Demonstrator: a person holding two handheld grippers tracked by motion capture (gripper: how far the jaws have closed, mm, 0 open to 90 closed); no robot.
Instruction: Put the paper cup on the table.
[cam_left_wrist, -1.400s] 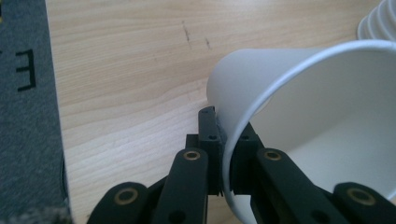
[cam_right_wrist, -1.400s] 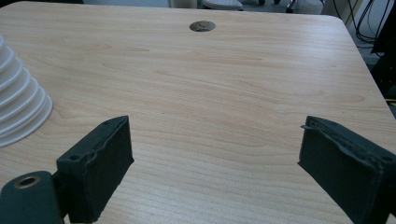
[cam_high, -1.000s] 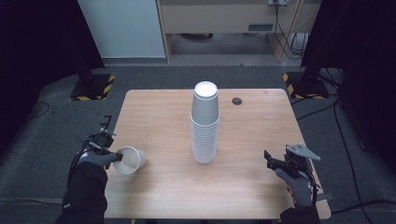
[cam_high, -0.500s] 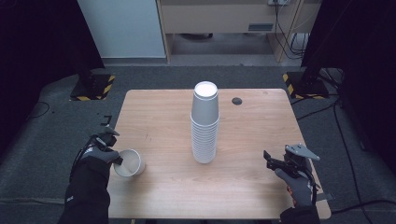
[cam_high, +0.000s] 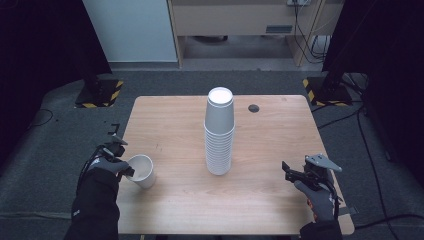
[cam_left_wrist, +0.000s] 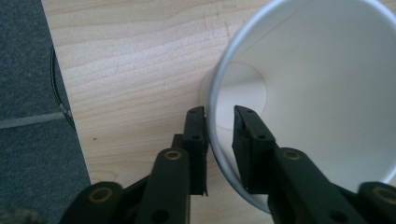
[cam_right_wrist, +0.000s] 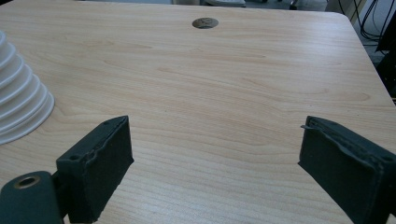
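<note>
White paper cup (cam_left_wrist: 317, 93), smooth, conical

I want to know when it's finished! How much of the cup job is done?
Done: the tall stack of upside-down white paper cups stands mid-table. In hand: the left gripper pinches the rim of one single white paper cup, one jaw inside. Left, probably: that cup's placement. The right gripper waits open.

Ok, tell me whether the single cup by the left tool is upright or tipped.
Tipped. The single cup leans, mouth up-left toward the left tool, whose jaws straddle its rim.
</note>
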